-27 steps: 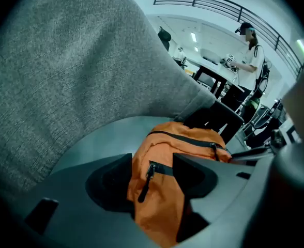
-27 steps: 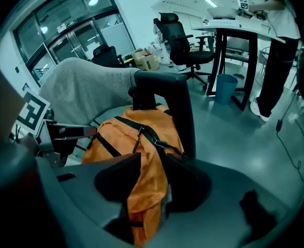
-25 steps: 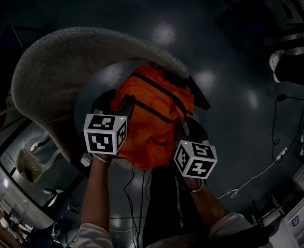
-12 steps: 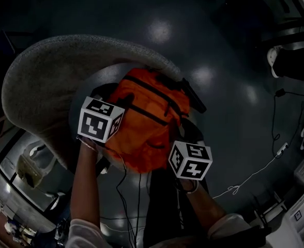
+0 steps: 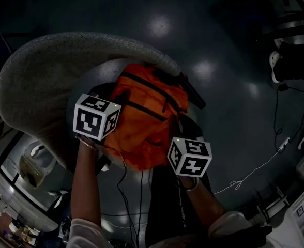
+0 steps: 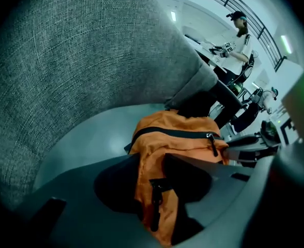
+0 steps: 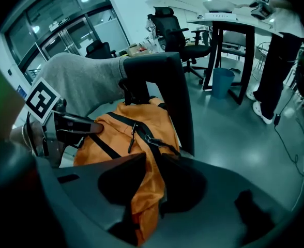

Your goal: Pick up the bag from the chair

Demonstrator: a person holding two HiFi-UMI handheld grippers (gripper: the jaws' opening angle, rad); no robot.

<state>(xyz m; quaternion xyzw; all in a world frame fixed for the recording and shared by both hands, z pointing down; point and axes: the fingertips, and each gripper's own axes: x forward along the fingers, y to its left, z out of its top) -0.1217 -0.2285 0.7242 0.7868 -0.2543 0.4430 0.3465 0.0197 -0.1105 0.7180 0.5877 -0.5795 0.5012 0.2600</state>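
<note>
Your left gripper [image 6: 151, 184] has just been closing its jaws and now pinches a fold of the orange backpack [image 5: 147, 115], with a black zipper pull [image 6: 154, 203] caught in that fold, on the side nearer the chair's [image 5: 48, 71] grey curved backrest. Your right gripper [image 7: 149, 186] has also just been closing and clamps a second fold of the same orange fabric, on the side farther from the backrest. The backpack lies on the chair's seat [image 6: 90, 138], inside the curve of the backrest, with black zippers running across its upper face.

Orange bag [image 5: 144, 115] with black zips and straps — soft, crumpled — lies on the seat of the grey upholstered chair [image 5: 43, 71], near its curved backrest.
</note>
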